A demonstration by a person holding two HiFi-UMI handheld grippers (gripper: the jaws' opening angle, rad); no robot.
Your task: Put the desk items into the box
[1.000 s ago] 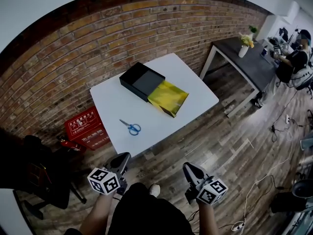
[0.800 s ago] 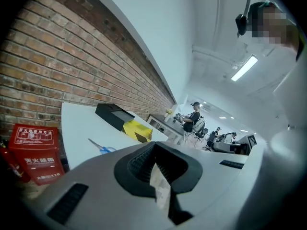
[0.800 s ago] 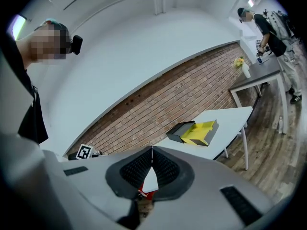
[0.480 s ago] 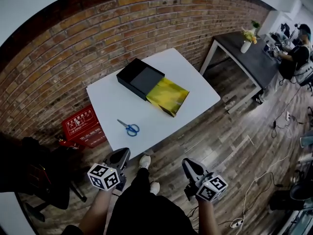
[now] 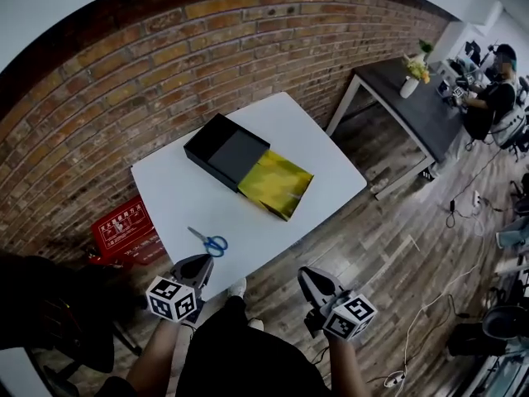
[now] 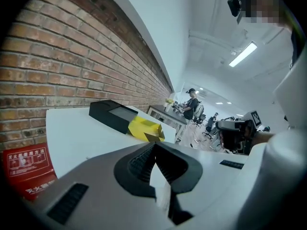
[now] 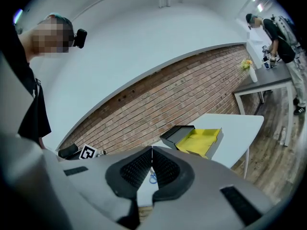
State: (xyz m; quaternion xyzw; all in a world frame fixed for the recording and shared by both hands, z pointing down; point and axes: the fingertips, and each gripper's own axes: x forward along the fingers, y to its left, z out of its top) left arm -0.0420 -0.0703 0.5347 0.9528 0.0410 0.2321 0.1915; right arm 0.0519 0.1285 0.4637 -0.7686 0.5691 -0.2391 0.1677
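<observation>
On the white table (image 5: 314,151) stands an open box with a yellow lining (image 5: 275,183) (image 6: 143,128) (image 7: 197,140). Its black part (image 5: 227,150) (image 6: 111,114) (image 7: 175,132) adjoins it on the wall side. Blue-handled scissors (image 5: 207,242) (image 7: 152,177) lie near the table's front left edge. My left gripper (image 5: 201,260) (image 6: 154,146) hovers just off that edge, close to the scissors, shut and empty. The right gripper (image 5: 304,273) (image 7: 152,149) hangs over the floor short of the table, its jaw tips together with nothing between them.
A red crate (image 5: 124,226) (image 6: 23,169) sits on the floor left of the table, against the brick wall (image 5: 124,81). A dark desk (image 5: 413,98) with a flower vase stands at right, with a person seated beyond. Cables lie on the wooden floor at right.
Both grippers have come closer to the table's front edge. The left one now sits beside the scissors, which were well ahead of it before.
</observation>
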